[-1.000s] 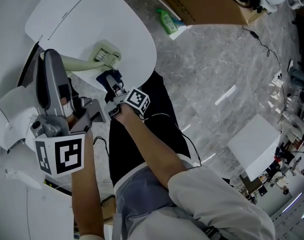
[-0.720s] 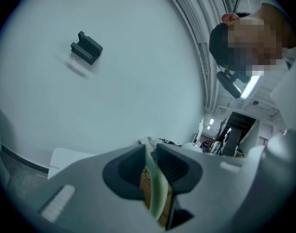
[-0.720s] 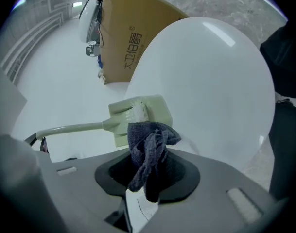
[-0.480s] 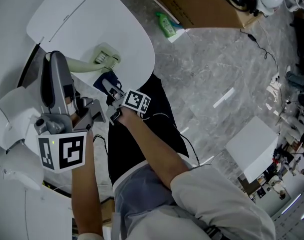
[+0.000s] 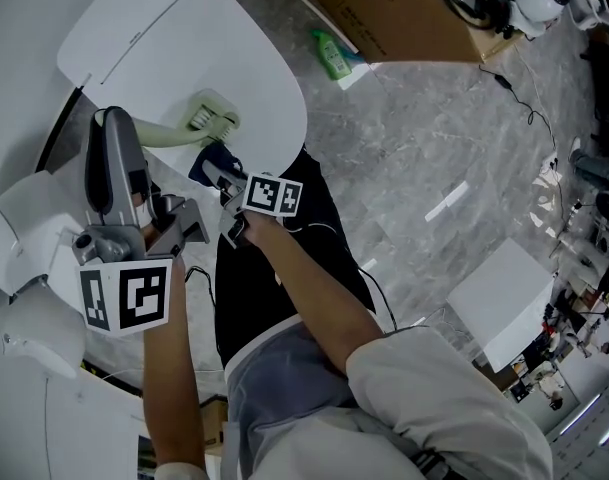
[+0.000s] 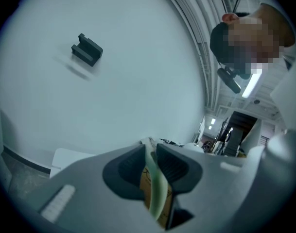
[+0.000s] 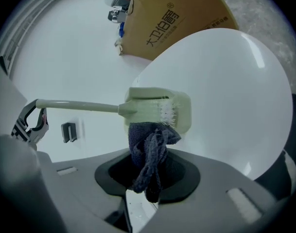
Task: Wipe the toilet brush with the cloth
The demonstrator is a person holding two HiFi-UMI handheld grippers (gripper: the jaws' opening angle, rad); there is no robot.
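A white lid (image 5: 184, 38) is seen under the work, and the brush (image 7: 157, 111) is held level in front of it, with the pale green head near the lid's edge. Beyond the lid, a cardboard box (image 5: 404, 8) stands on the grey floor (image 5: 434, 138), and a green bottle (image 5: 334, 53) lies just beside it. A small dark clip (image 6: 87, 49) is fixed on the pale wall (image 6: 113, 81). In the head view, the far end of the brush handle is covered by the left gripper (image 6: 150, 154), and the cloth (image 7: 148, 140) is partly hidden by the right gripper (image 7: 150, 176).

The thin handle is pinched between the left gripper's jaws, which are pressed onto it. The dark blue cloth is pinched by the right gripper's jaws, and its upper end is laid against the brush head, just by the white bristles.

One brush, one cloth, two grippers, one lid, one box, one bottle and one clip are counted.
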